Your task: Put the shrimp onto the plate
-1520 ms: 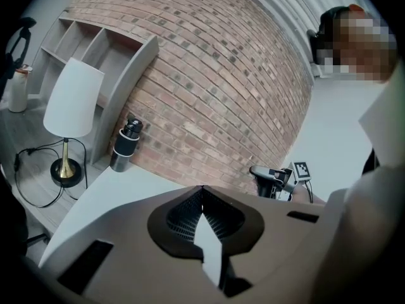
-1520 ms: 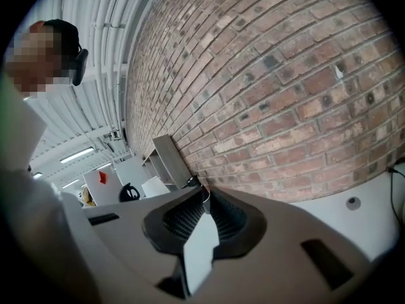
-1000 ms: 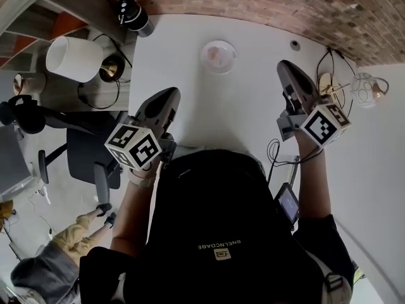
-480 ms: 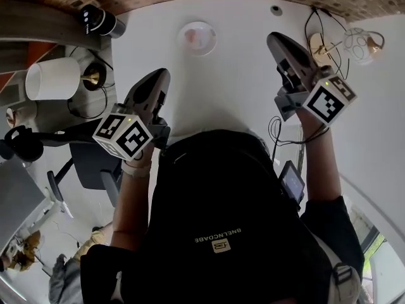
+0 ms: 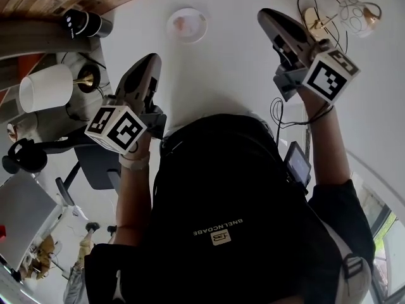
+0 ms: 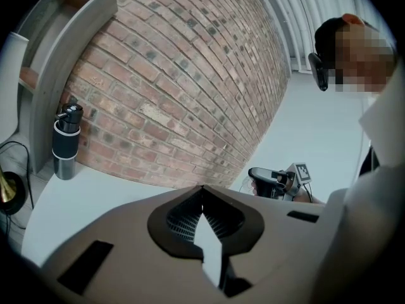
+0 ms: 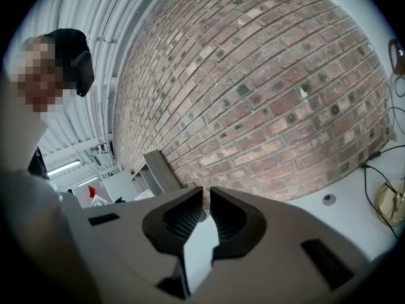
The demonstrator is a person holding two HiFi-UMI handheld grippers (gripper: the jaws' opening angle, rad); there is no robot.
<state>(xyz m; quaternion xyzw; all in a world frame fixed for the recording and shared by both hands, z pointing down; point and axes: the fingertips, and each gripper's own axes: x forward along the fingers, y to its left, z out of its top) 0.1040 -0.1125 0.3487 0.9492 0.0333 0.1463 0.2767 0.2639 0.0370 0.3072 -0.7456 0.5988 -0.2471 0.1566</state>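
Observation:
A small white plate point(image 5: 200, 19) sits on the white table point(image 5: 228, 75) near the brick wall, with a pinkish shrimp point(image 5: 181, 24) lying on it. My left gripper point(image 5: 150, 59) hangs in the air left of and nearer than the plate, well apart from it. Its jaws meet at the tips point(image 6: 202, 187) and hold nothing. My right gripper point(image 5: 266, 15) is raised to the right of the plate and points at the wall. Only a sliver shows between its tips point(image 7: 207, 192), and nothing is in them. Neither gripper view shows the plate.
A black-and-white cylinder point(image 5: 82, 23) stands at the table's far left corner by the wall point(image 6: 66, 141). A white lampshade point(image 5: 44, 87) and a brass base point(image 5: 88, 80) are off the left edge. Cables and a glass globe lamp point(image 5: 354, 14) lie far right, beside a round table grommet point(image 7: 328, 199).
The plate, table and both grippers have slid upward in the head view as the view tilted. Both grippers stay shut and empty, and the shrimp stays on the plate.

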